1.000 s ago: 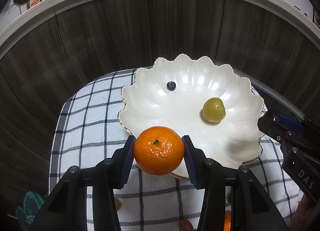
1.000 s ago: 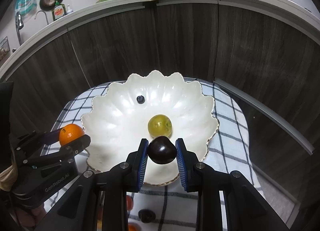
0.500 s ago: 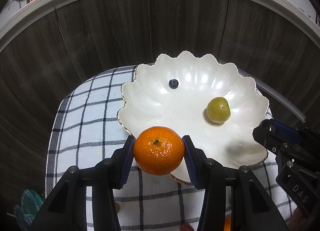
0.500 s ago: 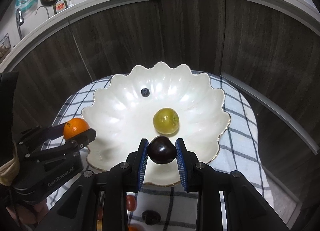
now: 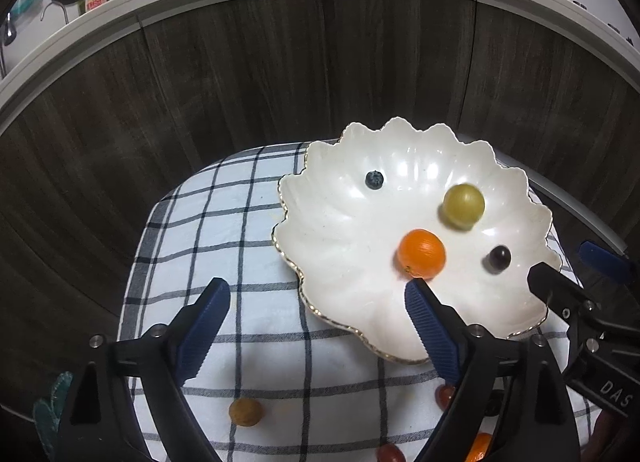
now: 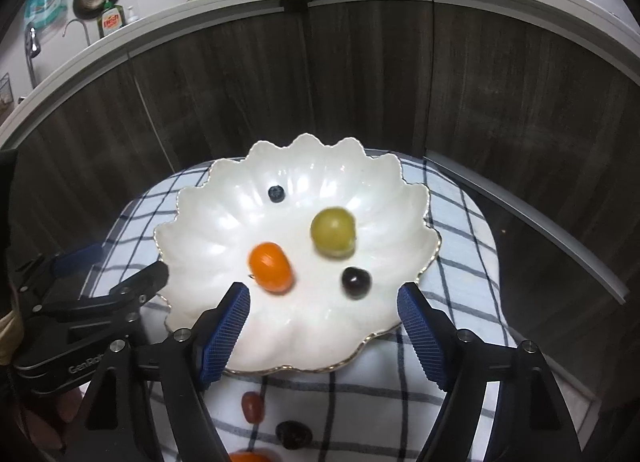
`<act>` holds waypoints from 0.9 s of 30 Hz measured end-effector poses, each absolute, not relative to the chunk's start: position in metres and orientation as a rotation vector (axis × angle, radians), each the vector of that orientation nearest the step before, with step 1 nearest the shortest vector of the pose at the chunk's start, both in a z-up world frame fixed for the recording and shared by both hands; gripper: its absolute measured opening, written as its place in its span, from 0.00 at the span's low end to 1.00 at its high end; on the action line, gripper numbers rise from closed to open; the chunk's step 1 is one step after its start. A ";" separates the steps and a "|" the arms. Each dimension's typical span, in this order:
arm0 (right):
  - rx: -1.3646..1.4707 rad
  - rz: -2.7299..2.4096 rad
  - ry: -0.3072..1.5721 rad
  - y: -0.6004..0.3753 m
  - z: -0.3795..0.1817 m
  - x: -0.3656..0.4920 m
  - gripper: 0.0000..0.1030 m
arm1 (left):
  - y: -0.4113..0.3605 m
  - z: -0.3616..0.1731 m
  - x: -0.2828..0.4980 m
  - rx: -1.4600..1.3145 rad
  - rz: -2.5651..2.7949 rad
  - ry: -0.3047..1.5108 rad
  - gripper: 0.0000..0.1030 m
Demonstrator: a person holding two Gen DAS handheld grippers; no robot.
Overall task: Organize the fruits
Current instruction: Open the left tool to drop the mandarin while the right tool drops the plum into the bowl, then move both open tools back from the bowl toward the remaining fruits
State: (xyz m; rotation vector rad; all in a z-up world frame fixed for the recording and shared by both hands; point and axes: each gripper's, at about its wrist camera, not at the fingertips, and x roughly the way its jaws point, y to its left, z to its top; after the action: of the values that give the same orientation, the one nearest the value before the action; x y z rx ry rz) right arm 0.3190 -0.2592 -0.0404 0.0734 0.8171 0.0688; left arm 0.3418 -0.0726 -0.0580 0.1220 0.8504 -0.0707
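— Both fruits have left the tools since one second ago, yes? Before, the left tool (image 5: 316, 302) held the mandarin (image 5: 421, 253) and the right tool (image 6: 323, 306) held the dark grape (image 6: 355, 282).

— Yes. Now both tools stand wide apart and hold nothing. The mandarin lies inside the white scalloped bowl (image 6: 200, 217), near the middle, and the dark grape lies in the bowl too, at about 3 o'clock from the mandarin in the right wrist view.

— And the other fruits in the bowl?

— The green fruit (image 6: 333, 232) is at about 1 o'clock from the mandarin and looks a little blurred. The blueberry (image 6: 276, 193) sits apart from the others, toward the far side of the bowl, at about 12 o'clock from the mandarin.

— Where is the bowl?

— It stands on a checked cloth (image 5: 224, 229) that covers the bench. In the left wrist view the right finger (image 5: 430, 326) of the left tool is over the near part of the bowl, just below the mandarin.

— Is something on the cloth outside the bowl?

— Yes, at 6 o'clock from the bowl: a small brown fruit (image 5: 245, 412), a red fruit (image 6: 252, 406) and a dark fruit (image 6: 293, 434). At the lower edge an orange fruit (image 5: 478, 446) is partly hidden.
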 end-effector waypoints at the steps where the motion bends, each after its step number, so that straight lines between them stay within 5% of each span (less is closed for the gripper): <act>1: 0.071 0.065 0.817 -0.260 -0.040 0.318 0.75 | -0.072 -0.057 0.340 0.123 -0.069 0.850 0.89; 27: 0.058 0.042 0.744 -0.269 -0.011 0.280 0.75 | -0.074 -0.023 0.301 0.117 -0.067 0.789 0.90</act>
State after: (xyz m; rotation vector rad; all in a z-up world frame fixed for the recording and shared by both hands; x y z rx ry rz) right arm 0.2796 -0.2692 -0.0113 0.0584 0.7439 0.0422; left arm 0.3011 -0.0739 -0.0228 0.1168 0.7890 -0.0665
